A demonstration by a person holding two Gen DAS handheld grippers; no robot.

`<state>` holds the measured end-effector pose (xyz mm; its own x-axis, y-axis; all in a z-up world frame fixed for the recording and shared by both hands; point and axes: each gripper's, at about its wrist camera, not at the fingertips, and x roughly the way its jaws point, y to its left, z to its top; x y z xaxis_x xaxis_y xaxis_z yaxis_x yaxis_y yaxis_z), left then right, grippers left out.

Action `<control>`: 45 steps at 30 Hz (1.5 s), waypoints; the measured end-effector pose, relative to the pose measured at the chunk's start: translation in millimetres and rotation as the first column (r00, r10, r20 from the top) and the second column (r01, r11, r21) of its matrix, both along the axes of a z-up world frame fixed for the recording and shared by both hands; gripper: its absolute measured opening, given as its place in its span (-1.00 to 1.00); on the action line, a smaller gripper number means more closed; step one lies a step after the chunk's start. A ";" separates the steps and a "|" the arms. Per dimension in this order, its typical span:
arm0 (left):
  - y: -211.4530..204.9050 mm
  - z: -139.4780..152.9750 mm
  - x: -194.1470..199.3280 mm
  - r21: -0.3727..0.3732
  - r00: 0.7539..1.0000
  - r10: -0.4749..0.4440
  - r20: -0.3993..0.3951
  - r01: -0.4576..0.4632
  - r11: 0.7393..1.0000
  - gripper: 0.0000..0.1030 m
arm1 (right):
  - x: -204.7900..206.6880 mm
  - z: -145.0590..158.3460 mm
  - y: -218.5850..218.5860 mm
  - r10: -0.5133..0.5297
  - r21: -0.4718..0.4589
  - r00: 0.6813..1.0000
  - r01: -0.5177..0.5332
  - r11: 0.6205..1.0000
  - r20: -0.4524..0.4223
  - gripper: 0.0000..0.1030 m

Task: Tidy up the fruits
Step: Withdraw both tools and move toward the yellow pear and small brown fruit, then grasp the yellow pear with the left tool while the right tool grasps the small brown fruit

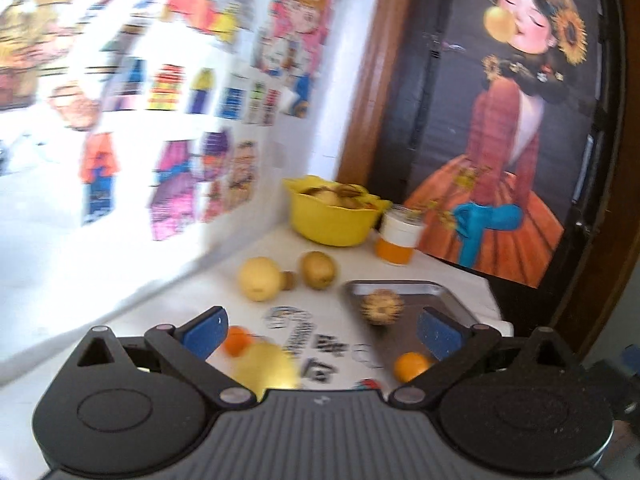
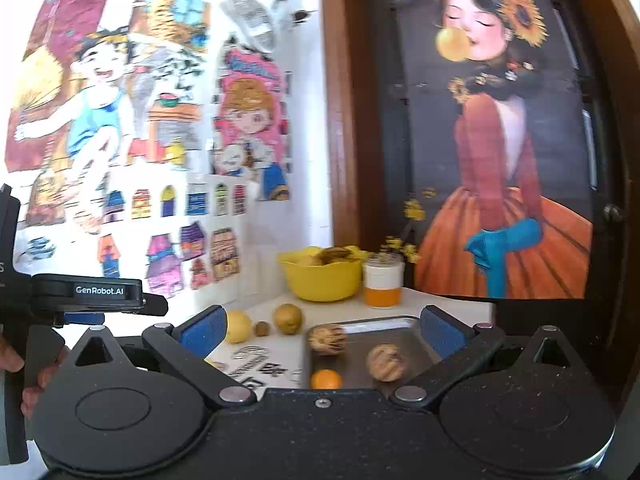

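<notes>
Both grippers, left [image 1: 320, 332] and right [image 2: 320, 334], hover with jaws released, grasping nothing. The metal tray [image 2: 400, 326] at the table's right edge holds 3 fruits; the yellow pear [image 1: 260, 278] lies loose left of it. Judged step: fruit transfer. Next move: a centred grasp on 1 loose fruit.

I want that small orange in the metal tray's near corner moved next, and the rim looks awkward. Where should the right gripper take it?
Grip the small orange across its widest middle, coming from above. It is round, so no side is better, but it lies against the near-left corner of the metal tray, whose rim would likely block a low approach. The right gripper is already open wide.
</notes>
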<state>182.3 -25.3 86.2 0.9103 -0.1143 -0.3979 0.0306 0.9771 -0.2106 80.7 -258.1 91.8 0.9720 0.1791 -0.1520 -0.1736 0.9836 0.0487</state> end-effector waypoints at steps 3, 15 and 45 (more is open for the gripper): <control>29.6 -1.3 -9.7 -0.021 0.998 0.058 -0.003 -0.058 0.998 0.99 | -3.0 -1.4 24.5 0.036 -0.020 0.999 -0.036 0.999 -0.008 0.99; 103.3 -28.6 -24.5 -0.007 0.989 0.122 -0.083 -0.123 0.992 0.99 | 7.9 -47.2 119.0 0.126 -0.163 0.977 -0.154 0.975 -0.172 0.99; 58.6 -72.2 49.0 0.073 0.977 -0.084 -0.197 0.100 0.992 0.99 | 118.9 -95.6 117.8 0.131 -0.109 0.854 -0.213 0.971 -0.503 0.99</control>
<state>231.3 33.3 14.0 0.8025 -0.1541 -0.5764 0.0882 0.9861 -0.1408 199.6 -140.2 -3.8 0.7202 0.2710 -0.6387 -0.3351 0.9419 0.0218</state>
